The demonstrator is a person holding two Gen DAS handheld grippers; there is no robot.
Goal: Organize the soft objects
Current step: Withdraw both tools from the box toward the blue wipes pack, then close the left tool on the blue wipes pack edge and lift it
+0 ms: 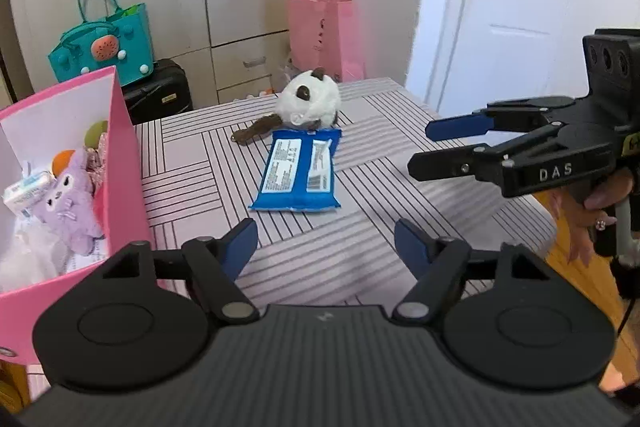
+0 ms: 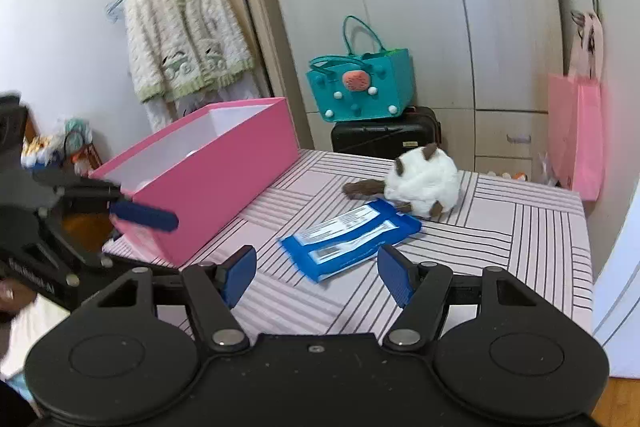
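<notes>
1. The left gripper (image 1: 325, 249) hung over the striped tablecloth (image 1: 192, 163) with its two blue pads spread apart. Nothing sat between them, and they touched nothing.
2. The right gripper (image 2: 317, 277) was the same: its blue pads stood wide, with only bare cloth showing in the gap. It held nothing.
3. In the left wrist view, the right gripper came in from the right side, above the table, with a hand (image 1: 600, 203) around its grip. Its fingers pointed toward the middle of the table and were apart.
4. A blue pack of wipes (image 1: 298, 171) lay flat on the cloth, label side up, in front of both grippers. Neither gripper touched it.
5. A white plush toy (image 1: 312, 103) with brown ears and a brown tail sat just behind the pack. It touched the pack's far edge.
6. A pink box (image 1: 124, 163) stood open on the left side of the table. Inside it were a purple plush toy (image 1: 68, 199), a small pack of tissues (image 1: 28, 193) and some other soft things, too jumbled to name.
7. Behind the table, a teal bag (image 2: 360, 87) sat on top of a black suitcase (image 2: 384, 137), and a pink paper bag (image 1: 322, 35) stood by the cupboard.
</notes>
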